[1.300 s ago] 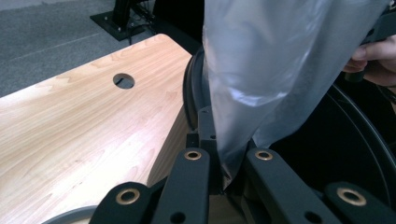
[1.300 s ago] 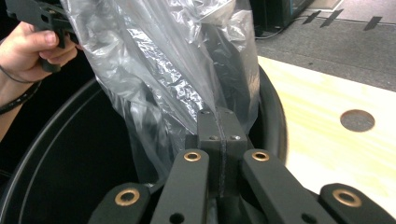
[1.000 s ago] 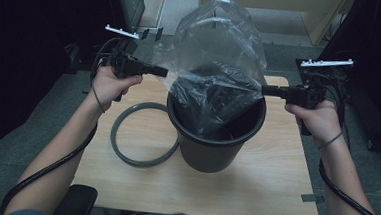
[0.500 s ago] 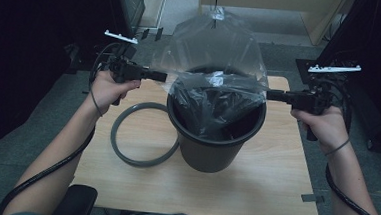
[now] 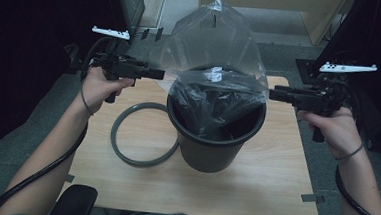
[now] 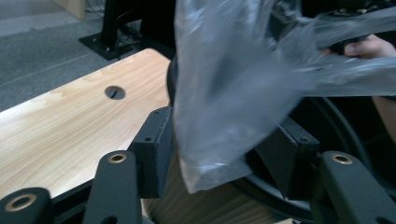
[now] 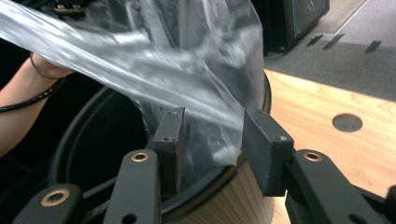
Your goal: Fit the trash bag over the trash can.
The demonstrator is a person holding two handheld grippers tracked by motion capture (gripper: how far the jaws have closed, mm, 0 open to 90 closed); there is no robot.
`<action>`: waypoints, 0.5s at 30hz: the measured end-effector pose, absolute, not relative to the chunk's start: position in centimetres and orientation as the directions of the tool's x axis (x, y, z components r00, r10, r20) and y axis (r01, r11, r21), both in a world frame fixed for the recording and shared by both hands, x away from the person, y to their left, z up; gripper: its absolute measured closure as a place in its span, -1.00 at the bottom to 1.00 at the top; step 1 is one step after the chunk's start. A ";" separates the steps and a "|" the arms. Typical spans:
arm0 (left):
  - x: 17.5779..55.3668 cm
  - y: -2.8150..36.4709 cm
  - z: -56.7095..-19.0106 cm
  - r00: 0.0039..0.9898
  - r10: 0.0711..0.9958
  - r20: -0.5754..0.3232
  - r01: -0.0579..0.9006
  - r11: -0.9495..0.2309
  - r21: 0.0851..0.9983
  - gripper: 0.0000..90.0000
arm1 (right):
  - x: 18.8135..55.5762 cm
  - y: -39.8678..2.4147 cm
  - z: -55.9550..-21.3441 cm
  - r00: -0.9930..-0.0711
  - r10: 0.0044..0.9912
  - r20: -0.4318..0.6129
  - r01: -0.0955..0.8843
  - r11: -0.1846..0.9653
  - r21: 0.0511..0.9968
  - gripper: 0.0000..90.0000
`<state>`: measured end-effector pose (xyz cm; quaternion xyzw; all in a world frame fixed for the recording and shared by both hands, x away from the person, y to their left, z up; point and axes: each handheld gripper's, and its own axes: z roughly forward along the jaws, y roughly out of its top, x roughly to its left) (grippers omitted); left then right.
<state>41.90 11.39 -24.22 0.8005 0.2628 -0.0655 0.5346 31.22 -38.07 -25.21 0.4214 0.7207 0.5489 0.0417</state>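
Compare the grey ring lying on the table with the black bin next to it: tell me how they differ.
The grey ring lies flat on the table as a low open hoop, with bare wood showing through it; the black bin stands upright as a deep container. The ring is a lighter grey, the bin near black. The ring carries nothing, while a clear plastic bag sits in the bin and billows above its rim. Both are round and rest on the table.

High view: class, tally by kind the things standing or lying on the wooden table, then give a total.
Black bins: 1
Clear plastic bags: 1
Grey rings: 1
Total: 3
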 end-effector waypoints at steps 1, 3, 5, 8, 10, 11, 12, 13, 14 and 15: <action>41.9 11.5 -23.9 0.856 0.348 -0.382 0.486 -0.290 0.824 -0.03 | 31.1 -38.1 -24.8 -0.642 0.653 0.401 0.559 0.042 0.828 0.35; 41.8 11.7 -23.4 0.860 0.349 -0.372 0.476 -0.287 0.831 -0.05 | 30.9 -38.0 -24.1 -0.648 0.656 0.386 0.544 0.044 0.838 0.35; 41.8 11.6 -23.1 0.860 0.356 -0.367 0.474 -0.286 0.833 -0.05 | 30.8 -37.8 -23.4 -0.657 0.652 0.378 0.524 0.036 0.851 0.35; 41.9 11.4 -22.8 0.860 0.357 -0.364 0.472 -0.291 0.832 0.06 | 30.9 -37.5 -22.9 -0.664 0.647 0.374 0.515 0.034 0.857 0.35; 41.8 11.1 -22.7 0.860 0.360 -0.362 0.474 -0.299 0.828 0.17 | 31.2 -37.1 -22.8 -0.677 0.642 0.359 0.505 0.050 0.862 0.33; 41.7 11.0 -22.6 0.864 0.364 -0.347 0.463 -0.305 0.832 0.22 | 31.3 -36.6 -23.0 -0.682 0.643 0.348 0.502 0.066 0.862 0.29; 41.7 11.0 -22.6 0.864 0.364 -0.347 0.463 -0.305 0.832 0.23 | 31.2 -36.4 -23.1 -0.683 0.646 0.342 0.499 0.071 0.863 0.28; 41.5 11.0 -22.6 0.863 0.362 -0.353 0.465 -0.297 0.834 0.23 | 31.1 -36.3 -23.2 -0.688 0.644 0.334 0.493 0.077 0.867 0.28; 41.4 11.1 -22.6 0.861 0.358 -0.362 0.473 -0.299 0.829 0.21 | 30.9 -36.2 -23.3 -0.693 0.642 0.329 0.487 0.080 0.870 0.27; 41.3 11.2 -22.7 0.861 0.363 -0.357 0.471 -0.301 0.829 0.17 | 30.7 -36.2 -23.4 -0.696 0.640 0.327 0.485 0.082 0.871 0.27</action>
